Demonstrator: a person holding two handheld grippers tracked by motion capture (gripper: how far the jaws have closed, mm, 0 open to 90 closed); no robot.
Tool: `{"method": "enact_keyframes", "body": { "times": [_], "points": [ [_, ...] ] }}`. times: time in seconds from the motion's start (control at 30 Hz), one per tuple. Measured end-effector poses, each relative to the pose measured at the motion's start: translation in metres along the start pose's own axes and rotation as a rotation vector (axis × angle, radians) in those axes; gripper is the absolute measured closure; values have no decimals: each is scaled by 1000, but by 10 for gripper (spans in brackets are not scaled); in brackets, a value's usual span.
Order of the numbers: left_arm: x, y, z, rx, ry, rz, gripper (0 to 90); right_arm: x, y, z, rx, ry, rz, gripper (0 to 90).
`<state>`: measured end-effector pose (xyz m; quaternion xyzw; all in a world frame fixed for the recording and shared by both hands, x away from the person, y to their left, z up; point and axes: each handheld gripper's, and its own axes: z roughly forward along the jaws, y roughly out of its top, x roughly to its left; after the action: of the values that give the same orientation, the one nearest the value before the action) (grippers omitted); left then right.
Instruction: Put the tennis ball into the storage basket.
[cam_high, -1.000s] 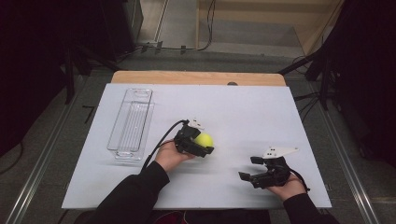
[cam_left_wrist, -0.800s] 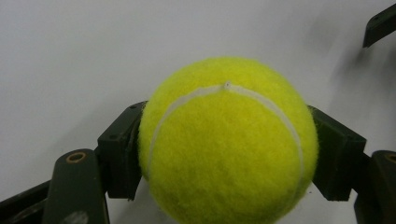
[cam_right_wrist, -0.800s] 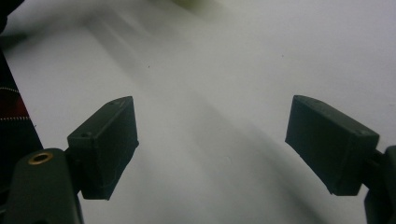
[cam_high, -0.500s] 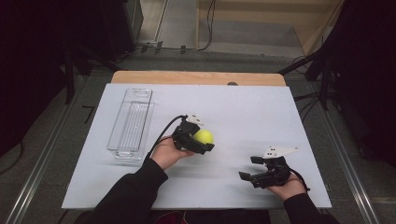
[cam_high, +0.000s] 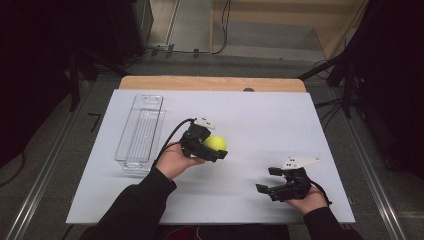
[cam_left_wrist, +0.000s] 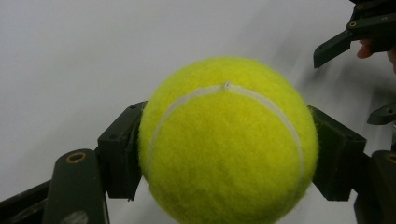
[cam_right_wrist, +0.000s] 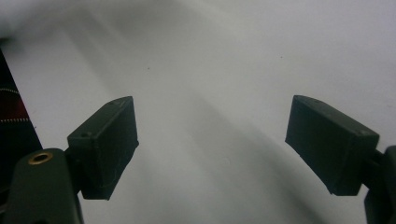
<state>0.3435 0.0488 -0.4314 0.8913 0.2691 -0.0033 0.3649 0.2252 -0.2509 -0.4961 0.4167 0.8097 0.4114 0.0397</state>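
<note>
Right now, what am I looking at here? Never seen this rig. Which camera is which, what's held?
No robot: a person holds a hand-operated claw in each hand. One camera looks down on the white table from above; the other two ride on the claws and look along their jaws. The left claw is shut on a yellow tennis ball, seen close up from its own camera. The right claw is open and holds nothing, near the table's front edge. A clear plastic tray lies to the left.

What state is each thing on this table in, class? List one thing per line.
tennis ball: clamped between the left gripper's jaws.
left gripper: shut on the tennis ball.
right gripper: open, holding nothing, jaws wide apart.
clear tray: empty, lying flat on the white table.
</note>
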Motion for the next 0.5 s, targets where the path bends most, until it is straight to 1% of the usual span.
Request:
{"method": "enact_keyframes", "body": {
  "times": [0.2, 0.5],
  "points": [
    [2, 1, -3, 9, -2, -6, 257, 0, 0, 0, 1, 1, 0, 149],
    [7, 1, -10, 6, -3, -29, 257, -1, 0, 0, 2, 2, 0, 149]
  ]
}}
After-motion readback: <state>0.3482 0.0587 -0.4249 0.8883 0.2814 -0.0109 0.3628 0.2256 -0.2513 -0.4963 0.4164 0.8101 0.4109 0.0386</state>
